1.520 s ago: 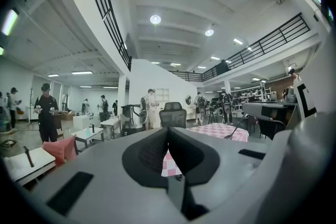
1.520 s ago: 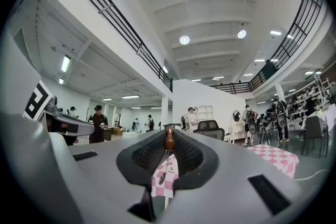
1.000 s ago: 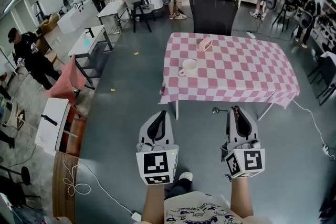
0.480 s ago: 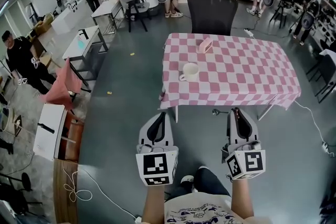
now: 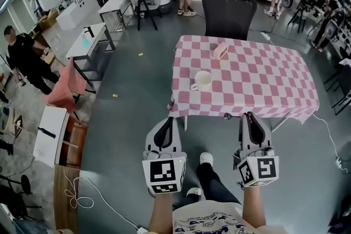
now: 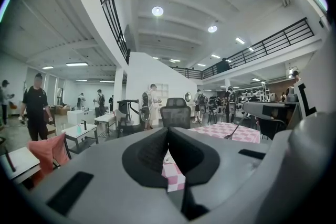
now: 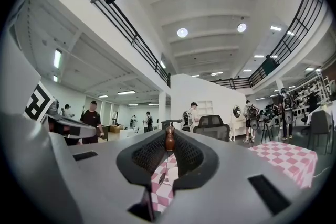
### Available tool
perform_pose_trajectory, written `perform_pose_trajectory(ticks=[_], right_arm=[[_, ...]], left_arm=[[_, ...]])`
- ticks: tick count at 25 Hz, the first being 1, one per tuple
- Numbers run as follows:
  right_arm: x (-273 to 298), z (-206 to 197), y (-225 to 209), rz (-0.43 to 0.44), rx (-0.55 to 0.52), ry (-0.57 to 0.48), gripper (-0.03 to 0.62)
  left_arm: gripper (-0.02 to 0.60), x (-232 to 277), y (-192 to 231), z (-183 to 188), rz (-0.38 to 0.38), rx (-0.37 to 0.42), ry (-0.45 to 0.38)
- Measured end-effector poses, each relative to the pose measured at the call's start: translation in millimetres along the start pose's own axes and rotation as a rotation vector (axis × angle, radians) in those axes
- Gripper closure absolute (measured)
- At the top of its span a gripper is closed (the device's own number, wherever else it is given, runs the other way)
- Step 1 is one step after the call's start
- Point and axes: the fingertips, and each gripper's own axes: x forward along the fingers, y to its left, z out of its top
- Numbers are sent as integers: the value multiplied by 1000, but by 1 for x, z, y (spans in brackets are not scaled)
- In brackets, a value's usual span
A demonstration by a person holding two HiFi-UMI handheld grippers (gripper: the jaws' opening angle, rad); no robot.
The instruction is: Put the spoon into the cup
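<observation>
As both point roughly level toward table [image 5: 263, 79] | left tool [image 5: 168, 119] closed, empty | right tool [image 5: 248, 116] clamps spoon [image 7: 169, 139]

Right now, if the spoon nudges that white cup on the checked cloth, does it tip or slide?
The cup looks squat and wide-mouthed, so it probably resists tipping. It stands on a draped tablecloth, so a push may bunch the cloth rather than slide the cup cleanly. It looks ceramic: likely rigid, chippable.

Bright, even light is thrown down from round ceiling lights [image 7: 181, 32]; shadows are kept soft. Straight lines are bent at the edges, and both gripper views are ringed in black.
</observation>
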Motion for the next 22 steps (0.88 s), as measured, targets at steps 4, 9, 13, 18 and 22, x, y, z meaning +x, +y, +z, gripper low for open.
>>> perform_pose_trajectory(ticks=[4,9,13,18,22], right_arm=[[40,-3,-15,18,10,-3,539],[94,-7,-37,57,13,-2,539],[141,-7,-55,93,15,6,539],[200,-6,-75,149,22,6,539],[239,-12,-87,193,27,14,539]], left_arm=[[568,35,7,5,26,3,5],[568,85,14,14,62,8,6],[568,128,18,27,88,13,10],[568,180,24,41,127,15,11],[568,216,30,45,157,13,13]])
